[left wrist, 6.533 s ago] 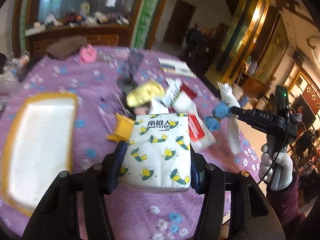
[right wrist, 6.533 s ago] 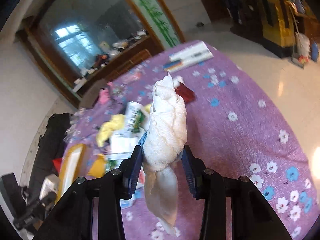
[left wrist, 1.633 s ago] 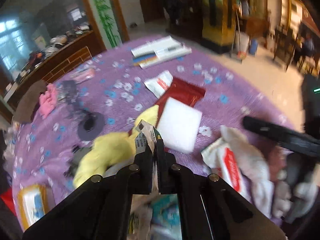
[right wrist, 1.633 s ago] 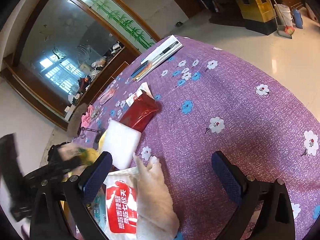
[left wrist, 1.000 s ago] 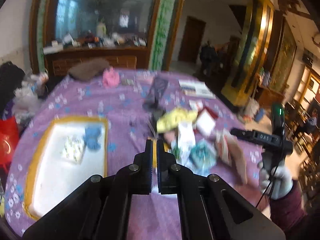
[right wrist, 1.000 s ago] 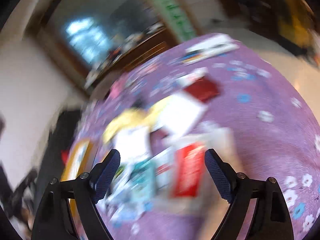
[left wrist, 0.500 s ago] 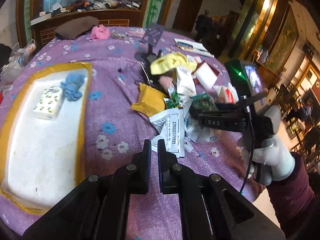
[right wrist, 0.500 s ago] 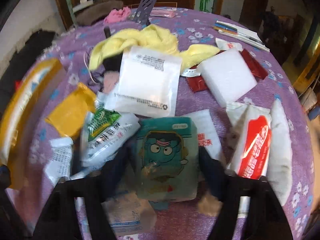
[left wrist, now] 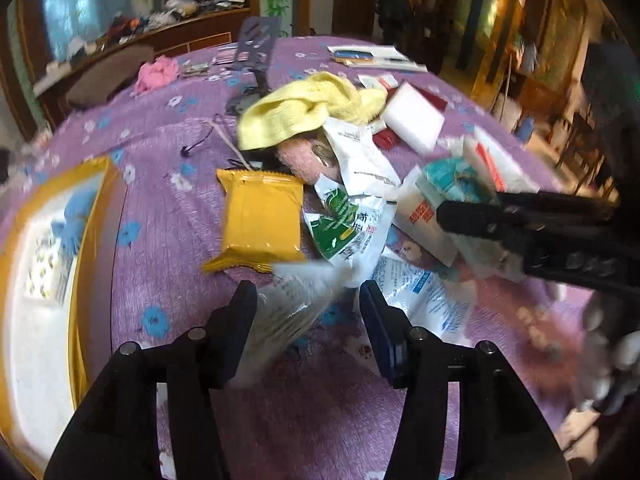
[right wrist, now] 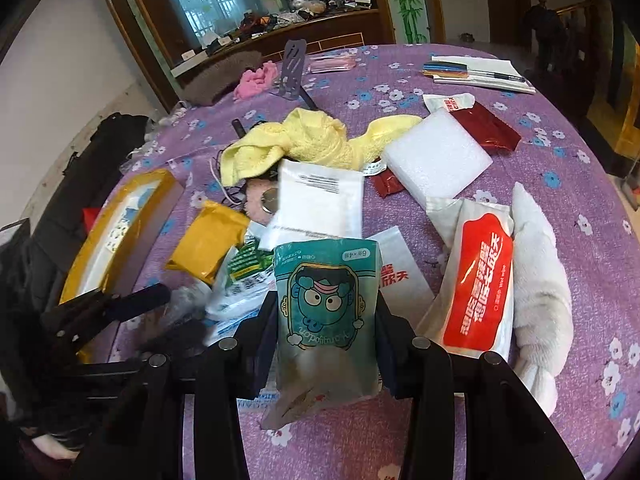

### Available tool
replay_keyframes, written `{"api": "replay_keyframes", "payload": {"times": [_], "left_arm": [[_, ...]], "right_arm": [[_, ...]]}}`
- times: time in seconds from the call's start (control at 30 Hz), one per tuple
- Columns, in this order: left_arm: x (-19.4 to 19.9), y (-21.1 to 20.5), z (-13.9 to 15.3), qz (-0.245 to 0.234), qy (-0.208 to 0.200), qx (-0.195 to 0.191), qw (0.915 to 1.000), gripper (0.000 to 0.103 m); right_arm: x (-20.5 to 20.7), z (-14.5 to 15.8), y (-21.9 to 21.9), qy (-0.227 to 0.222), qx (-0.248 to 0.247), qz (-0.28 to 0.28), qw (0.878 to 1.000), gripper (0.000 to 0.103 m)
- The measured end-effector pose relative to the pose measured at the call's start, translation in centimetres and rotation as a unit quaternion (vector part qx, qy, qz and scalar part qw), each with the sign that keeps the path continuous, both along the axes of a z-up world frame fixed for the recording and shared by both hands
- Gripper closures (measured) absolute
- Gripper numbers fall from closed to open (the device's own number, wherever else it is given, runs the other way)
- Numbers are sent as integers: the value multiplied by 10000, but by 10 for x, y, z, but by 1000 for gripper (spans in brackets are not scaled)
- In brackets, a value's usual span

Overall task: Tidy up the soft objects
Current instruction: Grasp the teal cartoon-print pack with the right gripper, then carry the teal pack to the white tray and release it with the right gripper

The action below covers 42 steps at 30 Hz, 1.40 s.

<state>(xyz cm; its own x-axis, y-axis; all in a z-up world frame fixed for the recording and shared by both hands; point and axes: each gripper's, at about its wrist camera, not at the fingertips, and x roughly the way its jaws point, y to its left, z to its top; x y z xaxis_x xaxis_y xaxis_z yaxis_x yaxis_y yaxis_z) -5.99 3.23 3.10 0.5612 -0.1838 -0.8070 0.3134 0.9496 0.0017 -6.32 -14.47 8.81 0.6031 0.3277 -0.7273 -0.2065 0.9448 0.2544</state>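
Since half a second ago our left tongs (left wrist: 306,312) have spread apart around a blurred, perhaps tilted packet (left wrist: 292,308); right tongs (right wrist: 324,332) clamp the upright teal pouch (right wrist: 326,304), legible only in their view

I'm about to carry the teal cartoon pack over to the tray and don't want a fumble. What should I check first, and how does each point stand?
1. Right gripper jaws closed on both sides of the teal tissue pack: ok.
2. Pack lifted free of the pile: cannot tell.
3. Yellow-rimmed tray has bare white floor beside the patterned tissue pack and blue cloth: ok.
4. Left gripper out of the way: not ok, jaws open around a blurred white wrapper between pile and tray.
5. Left view sharp enough to trust: not ok.
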Motion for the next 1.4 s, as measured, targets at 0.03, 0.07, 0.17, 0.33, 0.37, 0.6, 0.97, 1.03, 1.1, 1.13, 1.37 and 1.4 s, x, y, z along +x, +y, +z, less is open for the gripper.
{"api": "replay_keyframes", "payload": {"times": [0.03,0.07,0.17,0.33,0.37,0.6,0.97,1.03,1.1,1.13,1.37,1.4], "left_arm": [[-3,-3,-1,-88,-44,68,9999,70],[-3,-3,-1,-203,40,-51,9998,102],[-7,6,2,-148,109,-287,9994,103],[-24,42,30,38,-134,-863,9962,103],[-29,56,38,100,-197,-1082,9939,103],[-52,152,93,759,-713,-1671,9804,103],[17,264,61,1963,-333,-1400,9699,103],[40,272,49,2085,-220,-1320,9688,103],[59,276,38,2251,-120,-1289,9657,103],[70,281,31,2341,-24,-1308,9634,103],[81,305,20,2411,176,-1983,9499,98],[74,306,24,2442,96,-2009,9486,97]], "right_arm": [[-2,1,0,-34,29,20,10000,61],[-4,5,-3,-63,41,26,10000,61],[-6,6,-4,-117,98,1,9999,61],[-15,15,-3,-221,146,18,9996,61],[-17,18,-2,-231,178,45,9996,61],[-11,39,26,-160,541,524,9970,61],[34,57,145,-21,550,1443,9880,61],[44,55,168,81,531,1567,9862,61],[54,50,188,165,490,1656,9848,61],[59,47,199,218,467,1711,9839,61],[97,17,271,595,261,1927,9791,60],[100,13,279,635,216,1939,9787,60]]}}
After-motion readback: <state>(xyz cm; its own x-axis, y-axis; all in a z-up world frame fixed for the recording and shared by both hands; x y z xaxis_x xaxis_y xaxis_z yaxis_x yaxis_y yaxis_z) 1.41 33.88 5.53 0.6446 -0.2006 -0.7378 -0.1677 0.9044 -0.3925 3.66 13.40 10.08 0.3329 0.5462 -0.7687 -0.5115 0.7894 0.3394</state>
